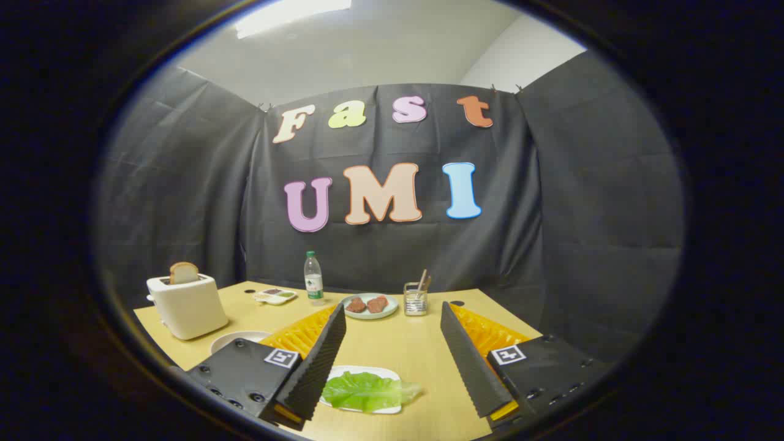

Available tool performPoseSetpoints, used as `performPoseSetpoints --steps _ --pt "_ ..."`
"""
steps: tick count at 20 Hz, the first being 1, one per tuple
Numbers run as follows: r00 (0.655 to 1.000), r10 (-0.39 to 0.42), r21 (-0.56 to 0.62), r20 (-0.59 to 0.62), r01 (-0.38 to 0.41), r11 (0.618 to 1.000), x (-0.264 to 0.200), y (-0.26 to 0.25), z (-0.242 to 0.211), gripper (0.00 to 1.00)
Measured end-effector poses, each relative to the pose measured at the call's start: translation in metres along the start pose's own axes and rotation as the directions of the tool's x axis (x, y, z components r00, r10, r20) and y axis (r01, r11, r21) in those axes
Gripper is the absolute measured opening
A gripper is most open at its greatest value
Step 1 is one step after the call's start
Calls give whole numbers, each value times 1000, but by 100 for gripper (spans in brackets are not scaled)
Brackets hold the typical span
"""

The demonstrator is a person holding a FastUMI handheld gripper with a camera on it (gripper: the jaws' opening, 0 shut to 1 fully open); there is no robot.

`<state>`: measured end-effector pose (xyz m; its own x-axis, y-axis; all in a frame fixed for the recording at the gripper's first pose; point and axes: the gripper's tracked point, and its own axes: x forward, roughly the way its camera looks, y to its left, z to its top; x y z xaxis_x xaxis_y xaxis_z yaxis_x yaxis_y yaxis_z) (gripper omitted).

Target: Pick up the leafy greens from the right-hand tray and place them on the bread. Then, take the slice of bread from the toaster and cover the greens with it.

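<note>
Nothing was done yet: the gripper [392, 361] hung open above the greens [367, 392] on their tray [361, 371], bread [184, 272] waiting in the toaster [187, 306].

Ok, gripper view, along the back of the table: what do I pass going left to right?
Toaster with bread, small dish, water bottle, plate of meat, glass of sticks. Gripper open above the lettuce.

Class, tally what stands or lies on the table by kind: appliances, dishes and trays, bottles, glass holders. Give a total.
Appliances: 1, toaster
Dishes and trays: 4, sauce dish, meat plate, white plate, greens tray
Bottles: 1, water bottle
Glass holders: 1, glass
Total: 7
The gripper hangs open above the greens tray.
</note>
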<state>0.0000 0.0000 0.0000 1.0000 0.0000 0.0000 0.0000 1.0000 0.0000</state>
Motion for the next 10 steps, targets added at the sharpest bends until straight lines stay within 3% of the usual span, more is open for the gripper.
performPoseSetpoints --steps 10 --pt "998 -50 -10 -34 50 999 5 -12 -8 98"
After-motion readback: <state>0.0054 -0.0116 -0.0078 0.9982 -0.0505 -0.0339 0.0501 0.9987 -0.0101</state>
